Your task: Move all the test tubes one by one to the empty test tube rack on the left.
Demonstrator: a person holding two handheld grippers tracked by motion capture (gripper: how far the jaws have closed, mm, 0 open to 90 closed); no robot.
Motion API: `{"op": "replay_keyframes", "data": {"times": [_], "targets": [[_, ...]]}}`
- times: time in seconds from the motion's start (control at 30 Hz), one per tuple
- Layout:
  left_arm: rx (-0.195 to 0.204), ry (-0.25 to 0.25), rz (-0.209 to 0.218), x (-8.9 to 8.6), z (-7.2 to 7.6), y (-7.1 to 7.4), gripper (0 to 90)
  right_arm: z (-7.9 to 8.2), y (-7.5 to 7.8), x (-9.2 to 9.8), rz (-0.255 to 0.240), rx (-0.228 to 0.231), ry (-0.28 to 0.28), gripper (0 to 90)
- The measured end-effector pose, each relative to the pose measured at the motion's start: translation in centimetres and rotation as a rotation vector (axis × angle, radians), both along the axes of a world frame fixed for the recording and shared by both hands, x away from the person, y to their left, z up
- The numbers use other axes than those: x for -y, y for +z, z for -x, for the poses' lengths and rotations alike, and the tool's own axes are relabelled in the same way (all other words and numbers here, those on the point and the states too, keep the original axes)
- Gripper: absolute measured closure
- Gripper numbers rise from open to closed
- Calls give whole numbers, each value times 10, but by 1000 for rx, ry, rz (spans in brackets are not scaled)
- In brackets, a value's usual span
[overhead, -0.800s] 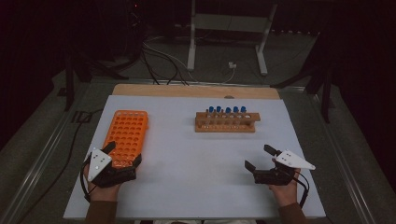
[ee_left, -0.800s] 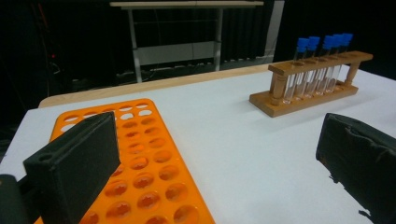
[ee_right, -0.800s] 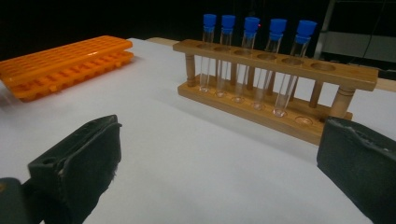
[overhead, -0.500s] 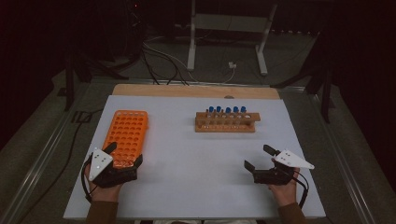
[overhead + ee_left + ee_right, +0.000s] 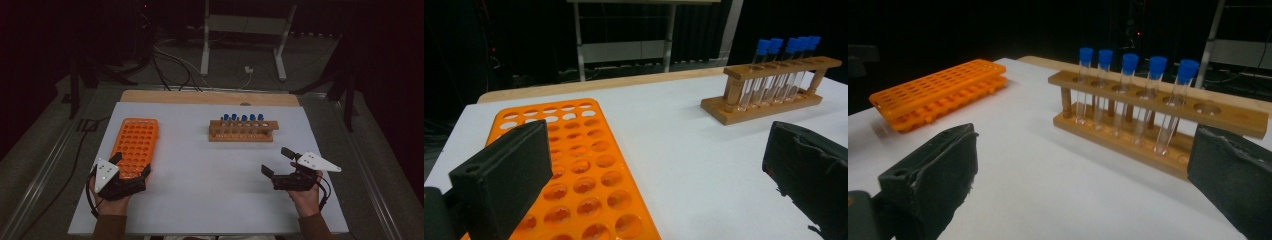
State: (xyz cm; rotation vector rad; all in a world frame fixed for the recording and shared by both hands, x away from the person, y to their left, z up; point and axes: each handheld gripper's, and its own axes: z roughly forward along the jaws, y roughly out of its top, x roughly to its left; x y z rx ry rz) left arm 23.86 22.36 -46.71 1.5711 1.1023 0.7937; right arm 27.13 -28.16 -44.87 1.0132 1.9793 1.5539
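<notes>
No brand, label or legible writing on anything in view; the racks and tube caps are plain, though the high view is too coarse to rule out fine print. Orange plastic rack [image 5: 135,146] lies flat on the white table [image 5: 200,190], left side, long axis running away from the person; a grid of round holes through two stacked plates, all holes in view bare. Seen from the right gripper view it reads as a low double-layer slab [image 5: 940,90]. Wooden rack [image 5: 243,131] stands further back and right of centre, well apart from the orange one: two wooden rails on short posts, a single row of holes. Five clear tubes with blue caps [image 5: 1129,95] stand upright in it, side by side; in the right gripper view the hole at the right end of the row stands vacant. Left gripper [image 5: 131,168] rests low at the near end of the orange rack, jaws spread wide with nothing between them; the left gripper view puts one jaw over the rack's near holes and the other over bare table, and whether the jaw actually touches the plastic I cannot tell. Right gripper [image 5: 278,161] sits near the right front of the table, jaws likewise wide apart and holding nothing, pointed toward the wooden rack but well short of it.
</notes>
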Motion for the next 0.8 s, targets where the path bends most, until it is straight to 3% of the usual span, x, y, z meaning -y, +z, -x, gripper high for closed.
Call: {"op": "replay_keyframes", "data": {"times": [0.3,0.4,0.5,0.73,0.8], "targets": [[8,22,4,-2,1,0,4,-28,14,-8,39,3,-11,0],[5,27,5,-2,0,-1,4,-40,17,-10,38,-2,-21,0],[-1,25,5,-2,-1,-2,4,-51,20,-9,26,6,-25,64],[-2,29,-1,-1,-2,-3,4,-75,28,-8,35,-1,-60,64],[0,32,0,-1,-2,-3,4,-82,30,-7,17,-5,-65,64]]}}
